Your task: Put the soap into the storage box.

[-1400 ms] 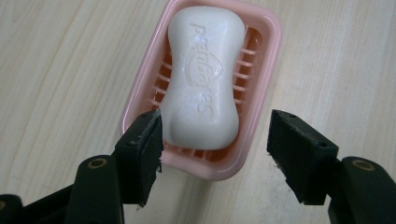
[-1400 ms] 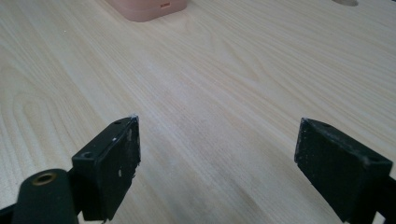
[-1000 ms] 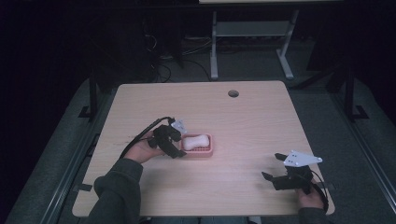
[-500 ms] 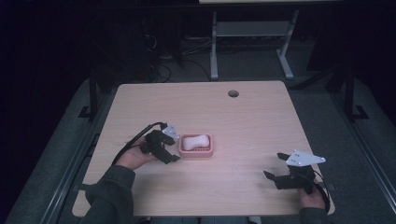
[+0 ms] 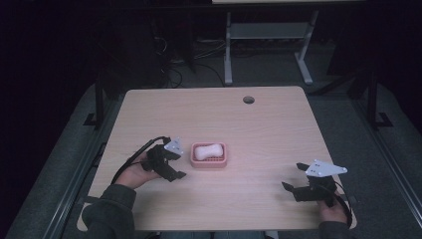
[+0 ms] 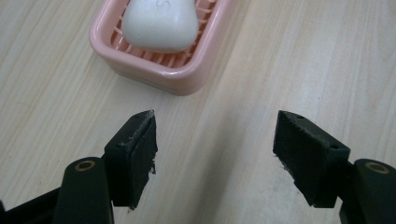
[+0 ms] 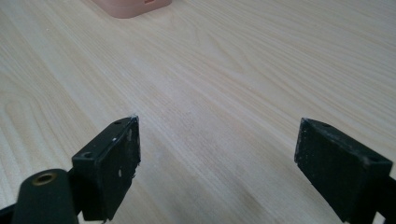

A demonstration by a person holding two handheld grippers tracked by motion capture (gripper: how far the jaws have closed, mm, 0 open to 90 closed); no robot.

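Observation:
A white bar of soap (image 5: 207, 151) (image 6: 161, 23) lies in a pink ribbed soap dish (image 5: 209, 161) (image 6: 154, 70) near the middle of the wooden table (image 5: 259, 129). My left gripper (image 5: 175, 167) (image 6: 215, 156) sits just left of the dish, open, with nothing between its jaws and a small gap to the dish. My right gripper (image 5: 294, 180) (image 7: 217, 163) rests near the table's front right corner, open and empty, far from the dish (image 7: 130, 5), whose corner shows at the top of the right gripper view.
A round cable hole (image 5: 248, 99) sits near the table's far edge. Behind the table stands a metal frame with legs (image 5: 266, 45) on a dark floor. Cables (image 5: 132, 162) trail from the left gripper toward the front edge.
My left gripper has drawn back leftward from the soap dish and now stands off it with jaws open. The right gripper has barely shifted.

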